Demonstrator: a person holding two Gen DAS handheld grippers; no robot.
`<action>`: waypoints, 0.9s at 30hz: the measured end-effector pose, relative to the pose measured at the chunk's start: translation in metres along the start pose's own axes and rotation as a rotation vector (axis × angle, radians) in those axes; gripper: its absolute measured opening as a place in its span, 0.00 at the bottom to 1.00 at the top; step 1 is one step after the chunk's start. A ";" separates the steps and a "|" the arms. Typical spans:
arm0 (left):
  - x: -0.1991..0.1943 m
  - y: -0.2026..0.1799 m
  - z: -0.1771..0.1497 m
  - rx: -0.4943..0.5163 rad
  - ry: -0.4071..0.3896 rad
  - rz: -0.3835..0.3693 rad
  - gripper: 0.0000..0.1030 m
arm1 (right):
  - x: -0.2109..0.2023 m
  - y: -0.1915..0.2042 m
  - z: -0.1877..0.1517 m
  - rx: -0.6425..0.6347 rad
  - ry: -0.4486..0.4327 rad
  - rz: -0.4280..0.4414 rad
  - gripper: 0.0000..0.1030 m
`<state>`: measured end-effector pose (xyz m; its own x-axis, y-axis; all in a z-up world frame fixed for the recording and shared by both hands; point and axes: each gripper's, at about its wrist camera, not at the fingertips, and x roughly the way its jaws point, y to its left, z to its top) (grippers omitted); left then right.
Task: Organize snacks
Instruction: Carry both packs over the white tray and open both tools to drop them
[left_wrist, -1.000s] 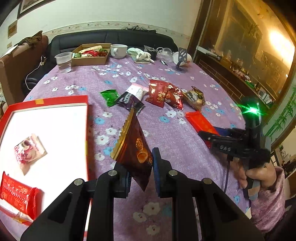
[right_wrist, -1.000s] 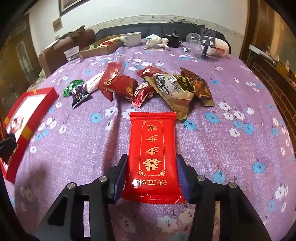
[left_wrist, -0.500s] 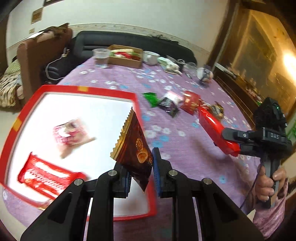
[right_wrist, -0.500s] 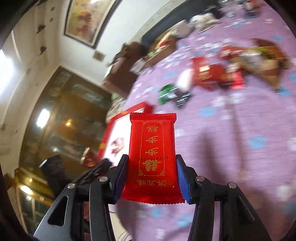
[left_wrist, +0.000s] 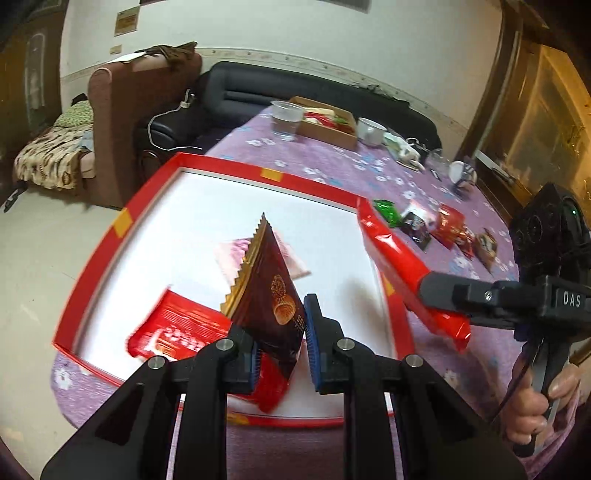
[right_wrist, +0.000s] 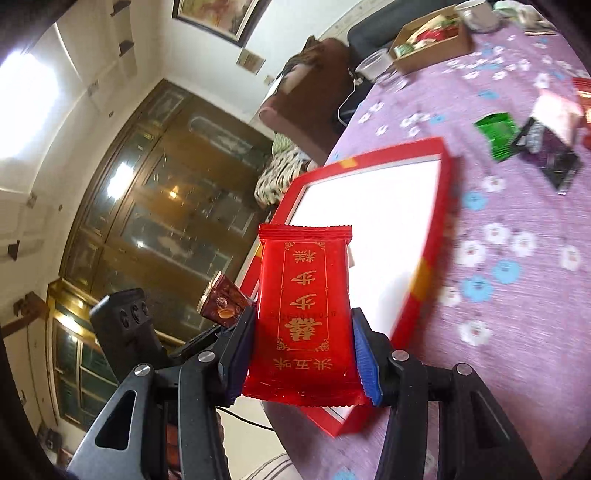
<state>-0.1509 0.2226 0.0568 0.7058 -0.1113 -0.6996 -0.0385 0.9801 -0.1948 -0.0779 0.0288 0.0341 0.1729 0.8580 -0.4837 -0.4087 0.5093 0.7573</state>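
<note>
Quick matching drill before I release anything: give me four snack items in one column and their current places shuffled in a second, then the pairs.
1. dark brown gold-edged packet
2. long red foil packet
3. pink wrapper
4. green foil packet

A. lying in red-rimmed white tray
B. on purple flowered tablecloth
C. in left gripper
D. in right gripper

Pairs: 1-C, 2-D, 3-A, 4-B

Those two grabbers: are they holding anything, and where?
Left gripper pinches the brown packet near its lower end; right gripper clamps the red packet by its long sides.
</note>
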 end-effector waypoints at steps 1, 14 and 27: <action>0.000 0.001 0.000 0.000 -0.002 0.007 0.17 | 0.007 0.002 0.001 -0.002 0.007 -0.001 0.48; 0.007 0.009 0.004 0.042 -0.020 0.120 0.17 | 0.023 0.003 -0.006 -0.063 -0.012 -0.054 0.49; 0.004 0.008 0.003 0.066 -0.054 0.285 0.55 | -0.001 -0.004 -0.010 -0.071 -0.084 -0.037 0.51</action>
<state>-0.1462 0.2310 0.0551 0.7102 0.1771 -0.6814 -0.1954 0.9794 0.0509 -0.0851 0.0247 0.0271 0.2624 0.8428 -0.4699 -0.4627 0.5372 0.7052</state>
